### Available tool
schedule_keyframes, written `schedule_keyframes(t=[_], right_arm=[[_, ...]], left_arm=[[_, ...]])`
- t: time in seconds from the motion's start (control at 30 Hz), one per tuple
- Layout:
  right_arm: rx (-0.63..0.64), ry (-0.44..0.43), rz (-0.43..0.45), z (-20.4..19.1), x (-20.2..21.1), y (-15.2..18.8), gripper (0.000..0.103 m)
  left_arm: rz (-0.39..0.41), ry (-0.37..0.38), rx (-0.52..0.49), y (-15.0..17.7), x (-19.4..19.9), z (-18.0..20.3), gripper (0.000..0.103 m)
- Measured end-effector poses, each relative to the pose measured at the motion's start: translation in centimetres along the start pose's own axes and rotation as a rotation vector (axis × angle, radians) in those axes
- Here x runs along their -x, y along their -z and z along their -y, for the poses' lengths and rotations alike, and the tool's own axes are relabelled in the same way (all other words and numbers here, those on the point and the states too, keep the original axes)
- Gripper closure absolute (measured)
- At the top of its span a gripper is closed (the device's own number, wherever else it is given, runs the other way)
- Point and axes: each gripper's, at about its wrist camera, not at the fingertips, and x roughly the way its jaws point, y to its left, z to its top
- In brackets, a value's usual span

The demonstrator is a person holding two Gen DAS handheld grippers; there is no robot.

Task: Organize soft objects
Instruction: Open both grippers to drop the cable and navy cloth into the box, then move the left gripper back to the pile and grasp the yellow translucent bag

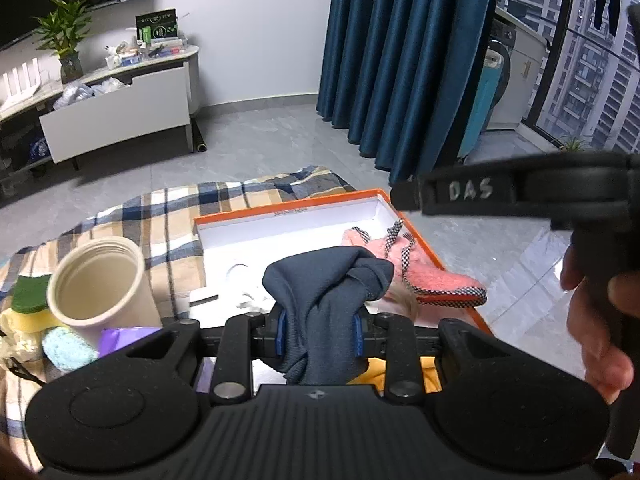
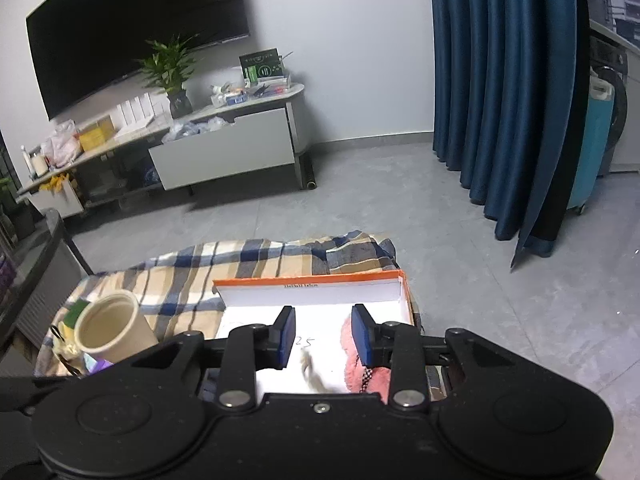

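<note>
Above near edge of orange box [image 1: 416,227]: holding navy cloth [image 1: 320,300] w/ left gripper [image 1: 319,334], bunched lengthwise along fingers. Hovering beside, right gripper [image 2: 323,336] wide, empty; pink slipper [image 1: 432,270] lying inside box.

One orange box [image 1: 420,236], one navy cloth [image 1: 324,304], one pink slipper [image 1: 436,276], one cream cup [image 1: 100,280], one plaid blanket [image 1: 160,216]. Two sponges: one green-and-yellow [image 1: 28,304], one pale blue [image 1: 68,346]. One purple packet [image 1: 120,338].
</note>
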Motion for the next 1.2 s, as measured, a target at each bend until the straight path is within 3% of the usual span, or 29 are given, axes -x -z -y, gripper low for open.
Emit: schedule_keyframes(t=[0.17,0.23,0.27,0.3,0.8,1.2], right_arm=[[-0.016,0.016,0.045,0.3,1.9,0.4,0.058],[-0.016,0.022,0.052,0.3,2.5,0.7,0.058],[-0.018,0.027,0.055,0.2,2.8,0.9,0.058],[-0.021,0.031,0.059,0.3,3.2,1.1,0.058],[-0.048,0.022,0.143,-2.0,8.2,3.1,0.052],[0.011,-0.083,0.141,-8.7,8.7,3.9,0.052]], left_arm=[[-0.017,0.057,0.001,0.1,-0.4,0.6,0.066],[-0.025,0.082,-0.012,0.2,-0.5,1.1,0.054],[-0.024,0.084,-0.014,0.3,-0.4,1.2,0.039],[-0.015,0.083,-0.015,0.4,-0.3,1.2,0.032],[0.117,-0.031,0.039,0.5,5.3,-0.8,0.018],[0.152,-0.125,0.146,2.5,8.6,-6.6,0.017]])
